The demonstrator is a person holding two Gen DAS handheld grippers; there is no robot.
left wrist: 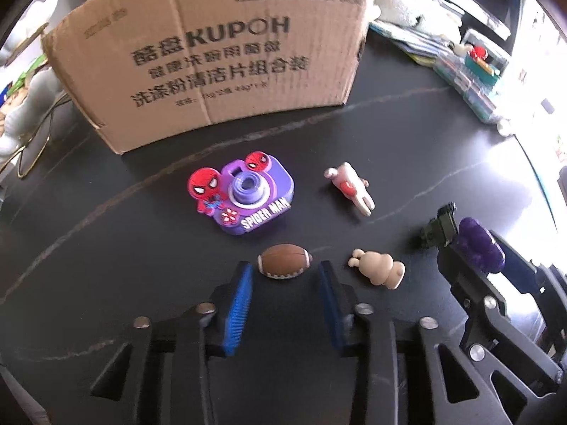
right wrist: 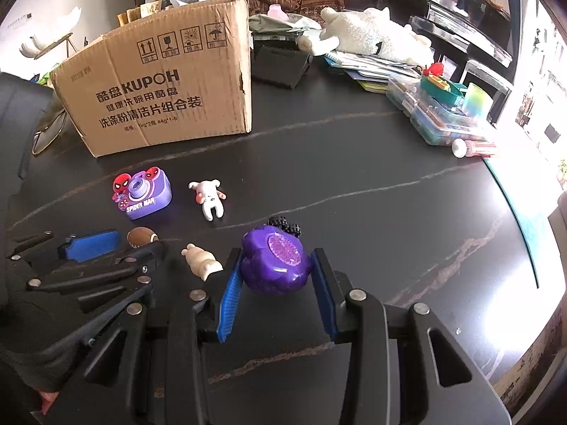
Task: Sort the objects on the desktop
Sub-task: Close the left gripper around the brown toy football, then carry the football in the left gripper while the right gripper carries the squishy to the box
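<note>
Dark marbled worktop [left wrist: 407,148] with small toys scattered in front of a cardboard box [left wrist: 212,60] that stands at the far side, printed face toward the cameras.

Left gripper [left wrist: 286,276]: blue pads sit either side of a small brown football [left wrist: 285,261]. The ball lies just past the fingertips, between their tips. Narrow gaps show at both pads, so the pads are not pressing on it and the ball rests on the worktop. Jaws partly spread.

Right gripper [right wrist: 278,276]: pinching a purple glittery toy [right wrist: 274,264], a lobed, flower-like shape with a sparkly disc on top. Both blue pads are against its sides and it is held just above the worktop. In the left wrist view the same toy shows at the far right in the gripper.

Other task items:
- Purple Spider-Man toy camera [left wrist: 242,194] between football and box, left of centre.
- White bunny figure [left wrist: 351,189] with red on its chest, lying flat, right of the camera.
- Beige bear figure [left wrist: 379,267] lying flat, just right of the football, between the two grippers.
- Small black toy car [right wrist: 285,226] just beyond the purple toy, partly hidden by it.

Far right: stacked clear plastic cases [right wrist: 443,117], books, and a white plush [right wrist: 372,35]. Wire-rimmed glasses [right wrist: 48,138] lie left of the box.
</note>
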